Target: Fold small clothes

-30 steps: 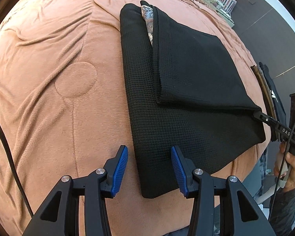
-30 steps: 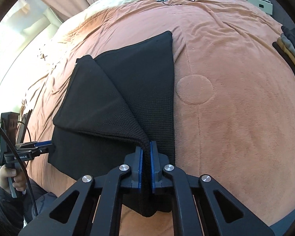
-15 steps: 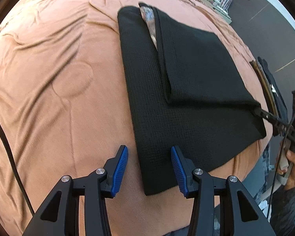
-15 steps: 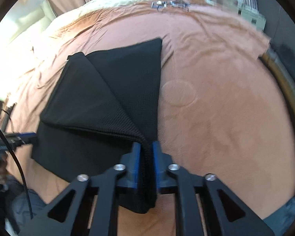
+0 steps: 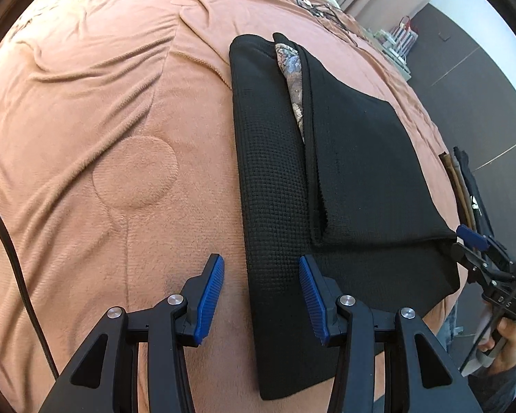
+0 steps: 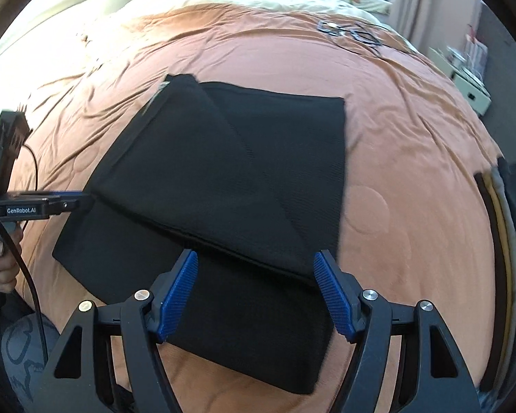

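Left wrist view
Left tongs [image 5: 261, 292]: lower middle of the frame, jaws part open, gripping nothing; the near edge of the black garment [image 5: 275, 172] lies between the blue pads, untouched.
Garment: centre right, spread on the orange blanket [image 5: 103, 103], one flap folded over; a patterned lining [image 5: 294, 79] shows at the upper fold.
Right tongs [image 5: 471, 241]: right edge, beside the garment's folded corner.

Right wrist view
Right tongs [image 6: 256, 292]: bottom centre; jaws have just been opening, now wide, pads off the cloth.
Garment [image 6: 223, 172]: centre, folded flap uppermost.
Left tongs [image 6: 82, 201]: left edge, at the garment's corner.
Stacked clothes [image 6: 509, 223]: right edge.
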{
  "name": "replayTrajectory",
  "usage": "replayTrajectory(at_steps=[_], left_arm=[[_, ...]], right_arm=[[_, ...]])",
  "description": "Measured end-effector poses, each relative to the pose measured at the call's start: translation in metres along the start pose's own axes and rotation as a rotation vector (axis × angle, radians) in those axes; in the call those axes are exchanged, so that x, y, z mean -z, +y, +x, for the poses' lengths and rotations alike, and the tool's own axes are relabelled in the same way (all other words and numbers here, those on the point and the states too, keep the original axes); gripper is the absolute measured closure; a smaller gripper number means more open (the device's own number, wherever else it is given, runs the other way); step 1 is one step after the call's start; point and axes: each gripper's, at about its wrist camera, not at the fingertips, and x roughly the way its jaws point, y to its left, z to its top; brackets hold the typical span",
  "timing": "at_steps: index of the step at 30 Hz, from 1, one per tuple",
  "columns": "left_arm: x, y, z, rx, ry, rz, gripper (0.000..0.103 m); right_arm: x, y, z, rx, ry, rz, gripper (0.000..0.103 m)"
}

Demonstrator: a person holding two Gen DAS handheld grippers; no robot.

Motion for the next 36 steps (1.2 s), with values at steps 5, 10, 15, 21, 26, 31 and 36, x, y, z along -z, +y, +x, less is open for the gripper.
replayTrajectory(at_steps=[5,10,15,21,26,31,36], left_arm=[[0.002,0.009,-0.001,0.046,-0.025,-0.017,0.056],[0.005,0.007,-0.003,0.024,-0.031,0.008,0.061],[0.003,0.014,-0.002,0.056,-0.026,-0.035,0.066],[0.004,0.013,-0.003,0.052,-0.028,-0.035,0.067],[0.004,0.012,-0.003,0.048,-0.027,-0.032,0.067],[0.004,0.010,-0.002,0.039,-0.027,-0.026,0.067],[0.003,0.009,-0.002,0.038,-0.027,-0.023,0.067]], right_arm=[[-0.010,0.015,0.021,0.010,0.017,-0.067,0.035],[-0.016,0.023,0.038,0.045,0.035,-0.112,0.034],[-0.022,0.016,0.058,0.086,0.069,-0.089,0.034],[-0.035,0.001,0.070,0.074,0.079,-0.008,0.034],[-0.042,-0.021,0.074,0.089,0.073,0.075,0.034],[-0.047,-0.056,0.082,0.035,0.076,0.208,0.034],[-0.048,-0.075,0.078,0.017,0.071,0.262,0.034]])
